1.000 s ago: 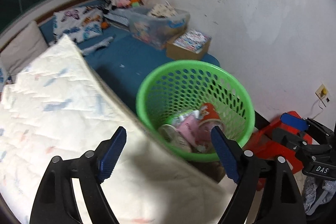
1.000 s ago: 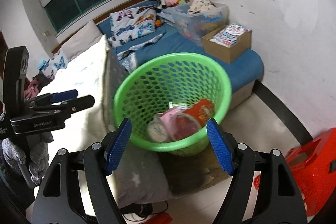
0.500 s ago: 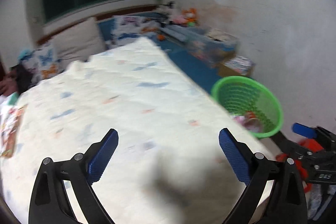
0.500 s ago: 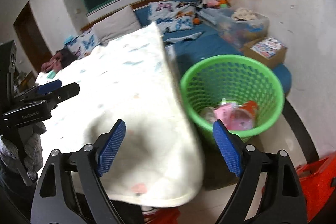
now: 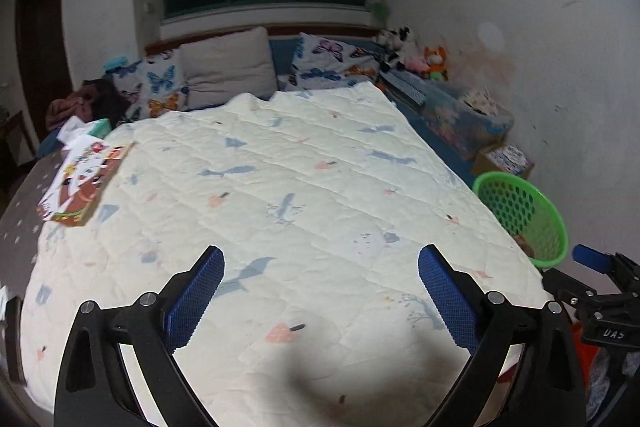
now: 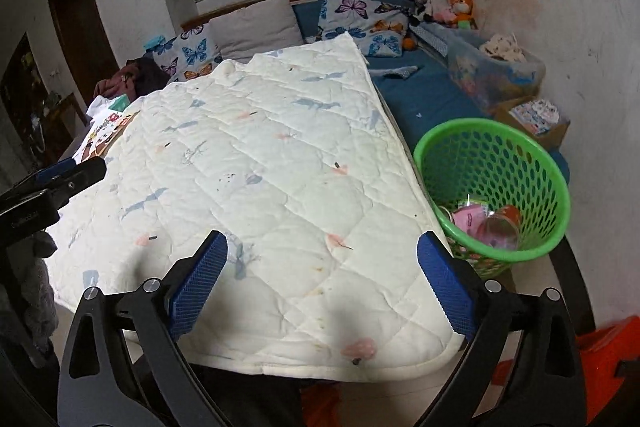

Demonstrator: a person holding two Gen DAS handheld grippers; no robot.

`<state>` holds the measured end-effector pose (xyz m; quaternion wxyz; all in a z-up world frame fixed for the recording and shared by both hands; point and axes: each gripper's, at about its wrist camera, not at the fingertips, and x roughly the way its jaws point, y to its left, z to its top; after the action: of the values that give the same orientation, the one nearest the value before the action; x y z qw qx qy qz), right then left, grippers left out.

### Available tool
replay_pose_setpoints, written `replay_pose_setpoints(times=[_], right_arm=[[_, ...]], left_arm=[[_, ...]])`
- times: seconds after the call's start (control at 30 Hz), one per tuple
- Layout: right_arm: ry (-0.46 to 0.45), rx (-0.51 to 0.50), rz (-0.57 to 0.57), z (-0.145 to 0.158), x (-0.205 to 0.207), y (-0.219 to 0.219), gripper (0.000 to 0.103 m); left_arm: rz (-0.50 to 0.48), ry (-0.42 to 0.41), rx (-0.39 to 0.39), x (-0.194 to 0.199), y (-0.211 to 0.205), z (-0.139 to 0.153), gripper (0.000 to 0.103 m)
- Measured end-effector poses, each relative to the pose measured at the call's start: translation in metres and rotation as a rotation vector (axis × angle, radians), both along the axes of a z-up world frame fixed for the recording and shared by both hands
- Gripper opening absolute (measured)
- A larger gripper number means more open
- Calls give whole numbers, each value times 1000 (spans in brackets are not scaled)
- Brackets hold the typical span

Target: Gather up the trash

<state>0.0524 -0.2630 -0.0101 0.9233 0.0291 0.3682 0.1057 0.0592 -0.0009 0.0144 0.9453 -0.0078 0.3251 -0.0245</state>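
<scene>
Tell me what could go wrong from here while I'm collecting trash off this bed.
The green basket stands tight against the quilt edge, so a sweeping hand could tip it and spill the wrappers inside. The colourful packet lies at the far side, a long reach for the empty left gripper. The right gripper, also open, hangs close by, and the two may collide.

The quilt [image 6: 260, 167] is stitched matt cloth (soft, puffy); the basket [image 6: 552, 187] at three o'clock is glossy perforated plastic; the gripper pads [image 6: 198, 285] look rough, knurled.
</scene>
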Motion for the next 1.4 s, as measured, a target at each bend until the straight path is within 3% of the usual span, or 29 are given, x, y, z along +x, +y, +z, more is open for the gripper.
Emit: replay_pose_setpoints(times=[0.47,1.4], right_arm=[[-20,10,0,3,-16,6,96],[-43,-13,32,0,-22,29,99]], left_arm=[[115,-26,-21,-29,26,-7,94],[190,-64,49,-45,34,-9,95]])
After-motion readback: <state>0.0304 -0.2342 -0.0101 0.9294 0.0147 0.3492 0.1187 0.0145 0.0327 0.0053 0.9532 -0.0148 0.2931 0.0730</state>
